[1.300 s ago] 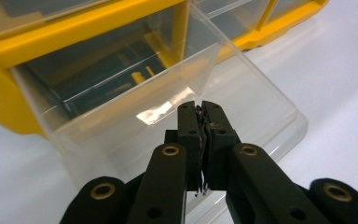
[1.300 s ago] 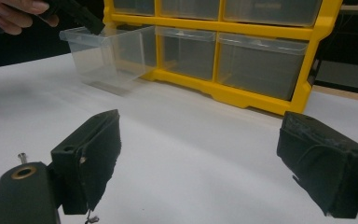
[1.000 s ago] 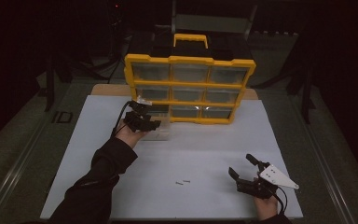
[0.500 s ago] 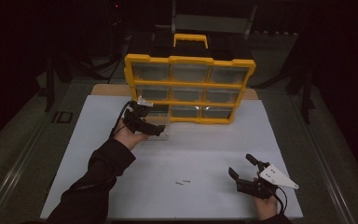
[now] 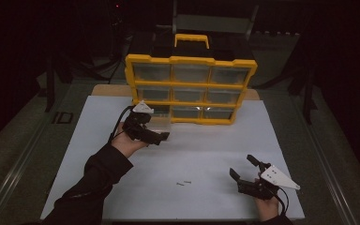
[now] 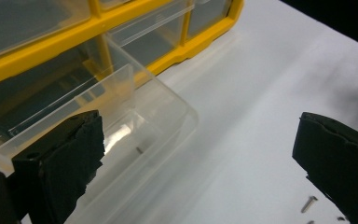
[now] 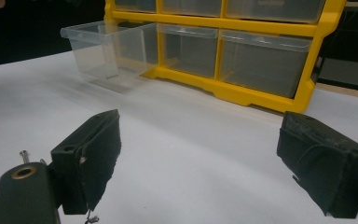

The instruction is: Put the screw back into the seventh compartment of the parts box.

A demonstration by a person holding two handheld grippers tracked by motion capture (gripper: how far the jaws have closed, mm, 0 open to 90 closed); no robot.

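Note:
A yellow organizer point(image 5: 190, 61) with clear drawers stands upright at the back of the white table top. Its bottom-left clear drawer point(image 5: 160, 123) point(image 6: 121, 121) point(image 7: 105, 46) is pulled far out toward me. A tiny screw point(image 6: 140, 150) lies inside the drawer. My left gripper point(image 5: 155, 132) point(image 6: 200, 140) is open, just in front of the drawer's front corner, with nothing between the jaws. Two small screws point(image 5: 183, 183) point(image 6: 309, 203) lie loose on the table near the front. My right gripper point(image 5: 243, 166) point(image 7: 205, 140) is open over the front right of the table, with nothing in it.
The white board point(image 5: 215, 140) covers most of the table, with its front edge just behind my hands. A black handle-topped case point(image 5: 192, 42) sits behind the organizer. Dark stands and a table rim point(image 5: 28, 140) surround the board.
My left gripper has drawn back slightly from the organizer toward the near edge. The right gripper has not moved.

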